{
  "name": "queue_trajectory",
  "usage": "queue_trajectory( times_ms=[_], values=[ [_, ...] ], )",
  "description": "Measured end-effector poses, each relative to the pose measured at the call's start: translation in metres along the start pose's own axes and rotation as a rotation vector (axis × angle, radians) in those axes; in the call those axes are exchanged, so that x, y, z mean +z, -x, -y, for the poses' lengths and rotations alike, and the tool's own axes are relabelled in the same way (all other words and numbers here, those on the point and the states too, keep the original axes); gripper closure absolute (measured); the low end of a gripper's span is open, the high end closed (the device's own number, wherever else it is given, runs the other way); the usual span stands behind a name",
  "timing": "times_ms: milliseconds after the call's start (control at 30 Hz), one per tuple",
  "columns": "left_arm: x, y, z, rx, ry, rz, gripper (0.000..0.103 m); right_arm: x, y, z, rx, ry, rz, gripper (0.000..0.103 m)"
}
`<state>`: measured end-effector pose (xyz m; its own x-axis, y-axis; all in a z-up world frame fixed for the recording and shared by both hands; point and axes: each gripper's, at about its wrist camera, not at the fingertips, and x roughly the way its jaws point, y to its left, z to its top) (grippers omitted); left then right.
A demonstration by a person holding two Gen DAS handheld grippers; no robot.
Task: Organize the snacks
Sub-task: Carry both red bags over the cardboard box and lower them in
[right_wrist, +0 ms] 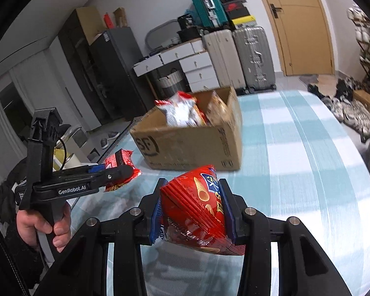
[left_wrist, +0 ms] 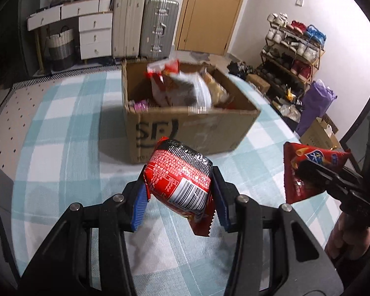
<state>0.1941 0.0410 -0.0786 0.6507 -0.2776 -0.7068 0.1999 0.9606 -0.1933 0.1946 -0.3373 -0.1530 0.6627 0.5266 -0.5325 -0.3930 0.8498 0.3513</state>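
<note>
Home bedroom, suitcases, shoe rack

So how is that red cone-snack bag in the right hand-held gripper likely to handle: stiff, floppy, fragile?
Probably floppy: the red snack bag is creased into folds where the right hand-held gripper squeezes it. Likely light for its size, since in the left wrist view it sticks out well past the jaws without drooping. The glossy film may be slippery, and the contents could crush.

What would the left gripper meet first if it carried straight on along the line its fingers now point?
Probably the near wall of the cardboard box, with the left gripper shut on the red snack packet, so the packet would touch first. Depth is unclear; it might meet the checked cloth just short of it.
</note>
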Motion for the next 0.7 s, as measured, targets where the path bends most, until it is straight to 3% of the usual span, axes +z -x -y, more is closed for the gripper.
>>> queue_trajectory(
  times_ms=[300, 700],
  values=[
    [0.032, 0.027, 0.010, -0.017, -0.013, 0.031, 0.059, 0.045, -0.007, -0.009, 0.031, 0.039, 0.043, 0.062],
    [0.092, 0.028, 0.017, -0.033, -0.056, 0.060, 0.059, 0.099, -0.033, -0.019, 0.026, 0.104, 0.059, 0.062]
  ],
)
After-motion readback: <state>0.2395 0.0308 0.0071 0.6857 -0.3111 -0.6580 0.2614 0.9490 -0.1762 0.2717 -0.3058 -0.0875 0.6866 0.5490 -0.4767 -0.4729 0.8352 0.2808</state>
